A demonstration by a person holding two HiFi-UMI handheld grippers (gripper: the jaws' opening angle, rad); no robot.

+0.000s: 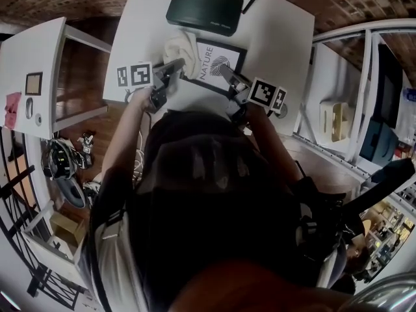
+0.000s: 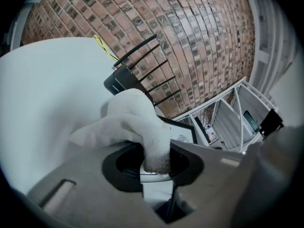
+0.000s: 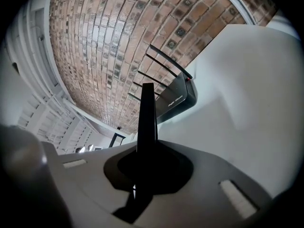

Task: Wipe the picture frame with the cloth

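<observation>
A black picture frame [image 1: 220, 62] with a white "NATURE" print sits on the white table [image 1: 279, 38]. My right gripper [image 1: 229, 75] is shut on its near right edge. In the right gripper view that edge [image 3: 147, 122] rises as a thin black strip from between the jaws. A white cloth [image 1: 183, 49] is bunched over the frame's left side, and my left gripper [image 1: 173, 67] is shut on it. The left gripper view has the cloth [image 2: 133, 122] filling the jaws, with a corner of the frame [image 2: 184, 133] just beyond it.
A black router [image 1: 205, 8] with antennas stands at the table's far edge, behind the frame. A small white side table [image 1: 32, 77] with a few items is to the left. White shelving [image 1: 351, 109] runs along the right, and a brick wall [image 2: 190, 42] is behind.
</observation>
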